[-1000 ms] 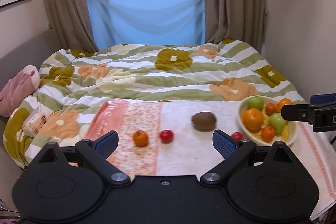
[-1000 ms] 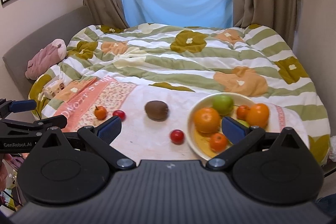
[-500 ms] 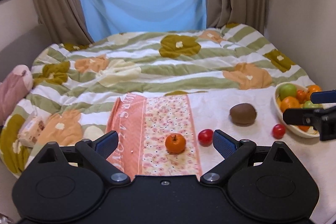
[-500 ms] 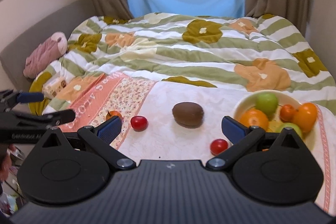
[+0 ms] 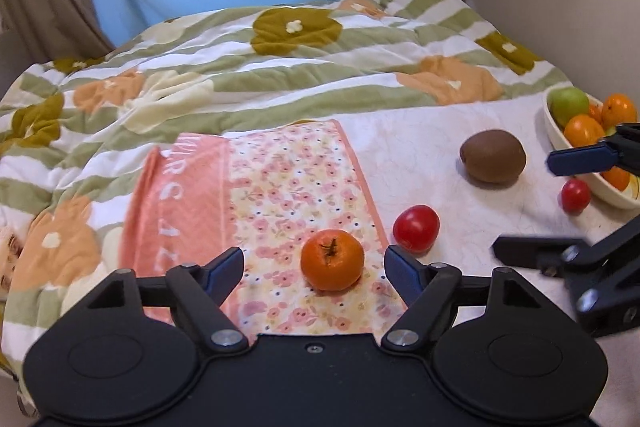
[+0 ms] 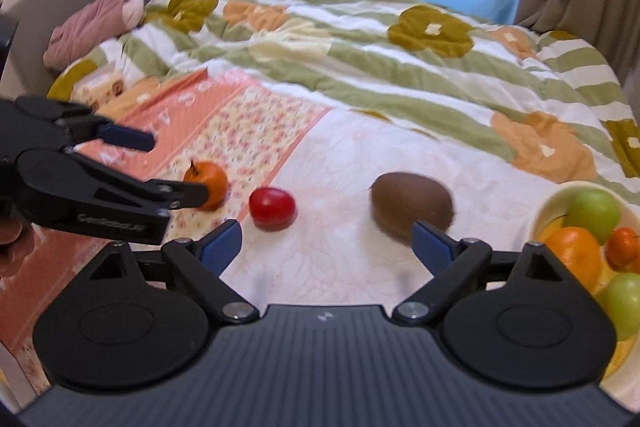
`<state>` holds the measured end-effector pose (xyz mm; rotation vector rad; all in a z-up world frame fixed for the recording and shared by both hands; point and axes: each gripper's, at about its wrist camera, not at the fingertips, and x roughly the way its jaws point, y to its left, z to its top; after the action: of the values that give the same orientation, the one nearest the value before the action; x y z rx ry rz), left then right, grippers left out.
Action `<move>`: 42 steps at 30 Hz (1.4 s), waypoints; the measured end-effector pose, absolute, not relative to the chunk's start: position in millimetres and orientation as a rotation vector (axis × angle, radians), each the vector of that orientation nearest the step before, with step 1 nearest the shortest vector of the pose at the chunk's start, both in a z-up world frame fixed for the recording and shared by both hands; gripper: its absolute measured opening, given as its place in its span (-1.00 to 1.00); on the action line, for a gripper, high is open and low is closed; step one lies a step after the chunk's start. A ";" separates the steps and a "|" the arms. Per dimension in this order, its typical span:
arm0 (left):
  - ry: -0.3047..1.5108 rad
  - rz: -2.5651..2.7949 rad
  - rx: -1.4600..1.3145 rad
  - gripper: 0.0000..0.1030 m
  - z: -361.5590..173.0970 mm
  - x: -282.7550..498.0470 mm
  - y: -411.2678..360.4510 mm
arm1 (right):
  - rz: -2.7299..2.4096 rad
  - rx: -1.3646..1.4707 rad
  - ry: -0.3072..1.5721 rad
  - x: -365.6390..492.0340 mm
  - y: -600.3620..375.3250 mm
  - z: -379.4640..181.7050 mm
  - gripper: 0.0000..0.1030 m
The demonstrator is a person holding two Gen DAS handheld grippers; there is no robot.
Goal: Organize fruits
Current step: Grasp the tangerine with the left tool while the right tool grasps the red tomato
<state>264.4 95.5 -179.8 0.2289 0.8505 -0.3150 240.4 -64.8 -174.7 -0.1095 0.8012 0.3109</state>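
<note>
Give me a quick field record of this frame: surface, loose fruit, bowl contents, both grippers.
surface: white cloth over a flowered quilt on a bed
loose fruit: small orange, red tomato, kiwi, second red tomato beside the bowl
bowl: oranges and green apples, at the cloth's right end
left gripper: open, lined up with the small orange, not touching it
right gripper: open, empty, between the red tomato and the kiwi

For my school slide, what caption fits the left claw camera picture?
Open left claw lines up on a small orange lying on the floral cloth.
</note>
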 end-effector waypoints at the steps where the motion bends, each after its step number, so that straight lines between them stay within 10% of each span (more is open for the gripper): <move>1: 0.853 -0.324 0.228 0.49 -181.9 266.0 94.7 | 0.320 -0.118 0.804 242.1 -61.3 -178.6 1.00; 15: 0.891 -0.365 0.217 -0.14 -201.0 279.5 92.9 | 0.384 -0.204 0.835 264.3 -33.0 -208.1 0.71; 42: 0.875 -0.305 0.206 -0.16 -187.9 267.8 111.9 | 0.458 -0.253 0.843 289.0 -9.9 -215.3 -0.02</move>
<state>267.8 111.9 -187.9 0.2065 0.8747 -0.3051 289.0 -9.9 -215.3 -0.2531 0.8435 0.4576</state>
